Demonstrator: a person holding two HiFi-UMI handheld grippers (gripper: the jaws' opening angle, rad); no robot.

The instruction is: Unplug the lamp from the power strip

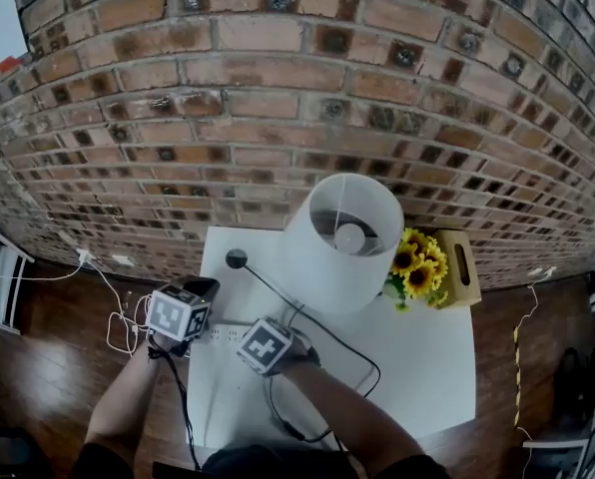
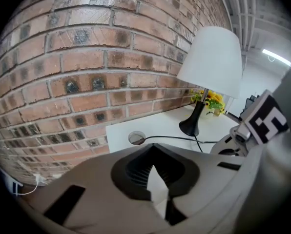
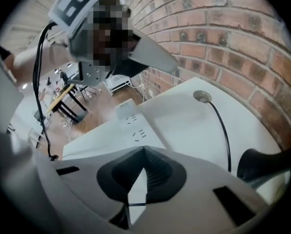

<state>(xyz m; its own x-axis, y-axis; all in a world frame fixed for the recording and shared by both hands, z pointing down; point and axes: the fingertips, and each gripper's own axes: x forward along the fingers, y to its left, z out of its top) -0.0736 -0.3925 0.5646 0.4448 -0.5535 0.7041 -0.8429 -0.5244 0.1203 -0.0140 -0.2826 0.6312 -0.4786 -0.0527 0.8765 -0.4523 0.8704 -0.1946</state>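
Power strip (image 3: 132, 122): white, lying flat near the left front corner of the worktop (image 1: 417, 357), just ahead of both grippers. The sockets that show are empty.
Plug: I can't see it in any view, so I can't tell whether it is seated.
Lamp cord (image 1: 322, 325): black. It runs from a round fitting (image 1: 236, 258) near the back edge past the lamp, then loops toward the front of the worktop.
Lamp (image 1: 337, 242): upright at the back right under a white shade, well apart from the strip, with sunflowers (image 1: 417, 262) just beside it.
Left hand-held gripper (image 2: 155, 167): jaws fully together, with nothing in them.
Right hand-held gripper (image 3: 144, 165): jaw tips meet and hold nothing I can name. A thin dark line crosses low behind the tips. It may be the cord, but I can't tell if it is pinched.
Risk, strip: it looks light, so it may lift or slide off the near edge if nothing pins it while the plug is pulled.
Risk, cord: tugging the cord instead of the plug body could drag the lamp, tip it, or knock the flowers.
Risk, grip: neither gripper can take the plug until its jaws are spread.
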